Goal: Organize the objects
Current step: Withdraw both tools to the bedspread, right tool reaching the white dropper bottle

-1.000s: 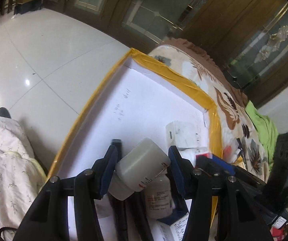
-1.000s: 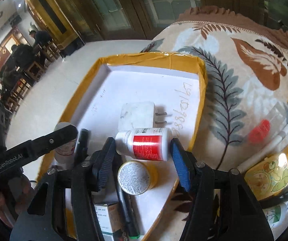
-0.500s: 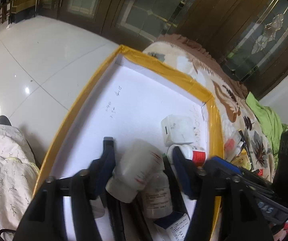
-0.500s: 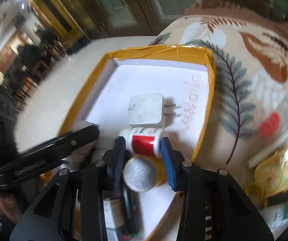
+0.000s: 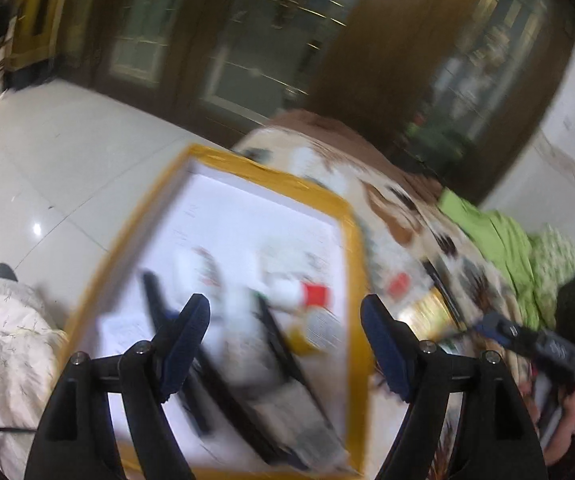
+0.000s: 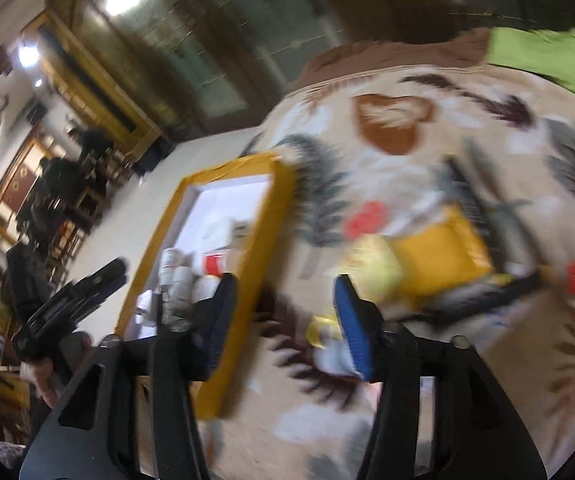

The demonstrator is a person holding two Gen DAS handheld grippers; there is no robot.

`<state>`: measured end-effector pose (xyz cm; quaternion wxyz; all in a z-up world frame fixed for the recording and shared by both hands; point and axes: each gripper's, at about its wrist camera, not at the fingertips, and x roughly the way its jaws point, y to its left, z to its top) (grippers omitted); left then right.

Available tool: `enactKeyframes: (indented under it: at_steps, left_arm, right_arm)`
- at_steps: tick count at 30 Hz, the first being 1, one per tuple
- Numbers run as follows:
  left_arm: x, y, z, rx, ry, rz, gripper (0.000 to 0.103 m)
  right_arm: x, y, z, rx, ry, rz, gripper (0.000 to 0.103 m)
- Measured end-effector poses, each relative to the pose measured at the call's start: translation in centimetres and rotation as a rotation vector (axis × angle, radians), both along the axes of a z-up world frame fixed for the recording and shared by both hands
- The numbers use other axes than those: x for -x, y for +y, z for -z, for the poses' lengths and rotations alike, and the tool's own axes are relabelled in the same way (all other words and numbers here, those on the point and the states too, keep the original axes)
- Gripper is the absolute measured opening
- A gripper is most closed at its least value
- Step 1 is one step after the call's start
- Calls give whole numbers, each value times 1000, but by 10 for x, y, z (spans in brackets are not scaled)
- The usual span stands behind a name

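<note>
White tiled floor [image 5: 67, 152], dark glazed doors [image 5: 239, 40], green cloth [image 6: 543, 56]

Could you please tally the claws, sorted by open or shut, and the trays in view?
Open claws: 2, the left claw and the right claw
Shut claws: 0
Yellow-rimmed tray: 1
Total: 3
The tray's contents are too blurred to count.

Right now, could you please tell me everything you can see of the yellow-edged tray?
The yellow-edged tray is a shallow rectangular box with a white floor and a rim wrapped in what looks like yellow tape. It lies flat on the leaf-patterned blanket, near its edge by the tiled floor. Blurred small items sit inside: white bottles, one with a red label, and dark pen-like sticks. Neither gripper touches it.
</note>
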<state>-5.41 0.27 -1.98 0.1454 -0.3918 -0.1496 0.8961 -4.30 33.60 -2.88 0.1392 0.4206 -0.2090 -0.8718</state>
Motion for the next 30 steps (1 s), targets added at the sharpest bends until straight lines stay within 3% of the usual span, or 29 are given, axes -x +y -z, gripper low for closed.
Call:
enactKeyframes:
  at_steps: [5,8,13,17,18,19,21,26,29,30]
  left_arm:
    - [-12,75,-11,42,11,183,78]
    - [-4,129,-8,63,-34,305,78]
    - [9,215,18,215,-65,454,78]
    - [10,251,38,310,-40,518,76]
    - [6,255,41,322,-32,527,72]
    - [3,258,45,339,-25,538,59]
    - [0,257,53,356,-34,534,47]
    - [-2,233,46,235,-32,497,46]
    - [-2,212,35,134,-48,462,32]
    - [-1,206,33,89,-66,462,23]
  right_arm:
    - [-18,49,20,41,-74,103,61]
    - [-26,77,30,58,-106,191,61]
    - [-51,124,40,48,-174,408,61]
    - [-73,154,33,-3,-168,474,61]
    - [-78,160,31,-13,-167,487,61]
    - [-81,164,30,-24,-166,492,61]
    - [-88,171,29,-66,-164,503,61]
    - [-86,182,42,-97,-202,504,61]
    - [-81,182,52,-96,-239,511,61]
    - [-79,182,55,-94,-256,525,61]
